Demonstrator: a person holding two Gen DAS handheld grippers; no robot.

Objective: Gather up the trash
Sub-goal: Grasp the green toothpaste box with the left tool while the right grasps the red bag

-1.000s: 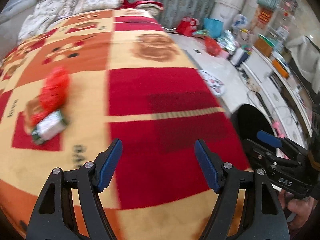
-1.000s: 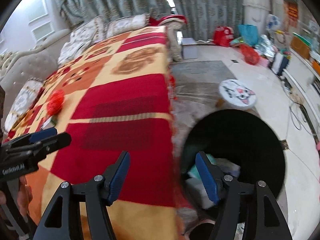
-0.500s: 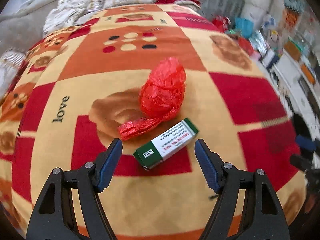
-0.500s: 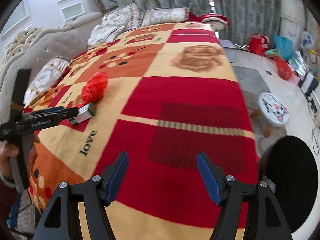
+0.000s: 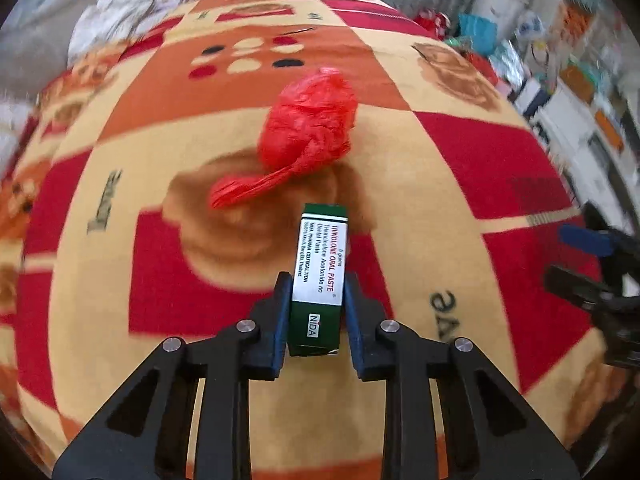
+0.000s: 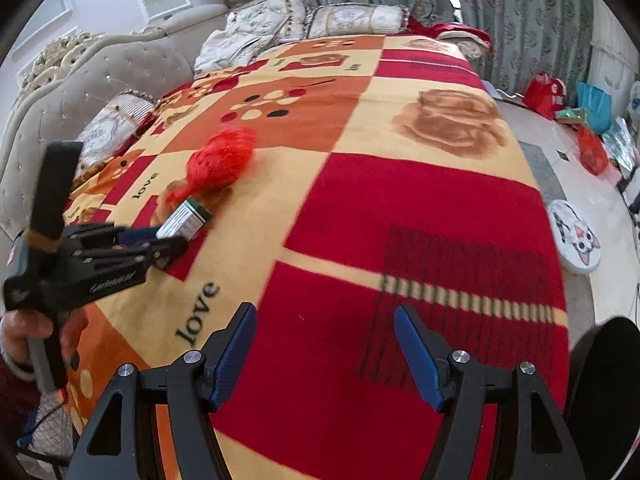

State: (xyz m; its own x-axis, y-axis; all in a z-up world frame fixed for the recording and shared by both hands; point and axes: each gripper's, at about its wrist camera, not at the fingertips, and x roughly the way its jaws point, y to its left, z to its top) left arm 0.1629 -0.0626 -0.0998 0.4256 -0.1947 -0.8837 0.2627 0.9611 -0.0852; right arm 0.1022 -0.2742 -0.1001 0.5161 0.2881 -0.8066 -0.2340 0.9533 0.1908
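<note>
Blue pads on my left gripper (image 5: 316, 312) are closing in on a small green and white box (image 5: 320, 276), and I can see both pads pressed flat against its long sides near the end closest to me. The box says "ORAL PASTE" on its white label. It sticks out past my fingertips, and its far end points at a red plastic bag (image 5: 310, 128). That bag is scrunched into a ball with a twisted tail, and it lies on the blanket (image 5: 500, 168) just past the box, not touching it as far as I can tell. The blanket has red, orange and cream squares with brown roses and the word "love". Both pieces of trash sit toward the blanket's left edge in my right view, well away from its right edge. My right gripper (image 6: 324, 350) has its fingers about half open with nothing between them. It hangs over a red square near the blanket's near edge, well apart from the box. From there I see a hand (image 6: 24, 332) holding the left gripper's handle. Nothing lies between my right fingers and the bag. Pillows (image 6: 304, 16) sit at the far end of the blanket. A round stool with a cat face (image 6: 576, 236) stands on the floor beyond the right edge.
</note>
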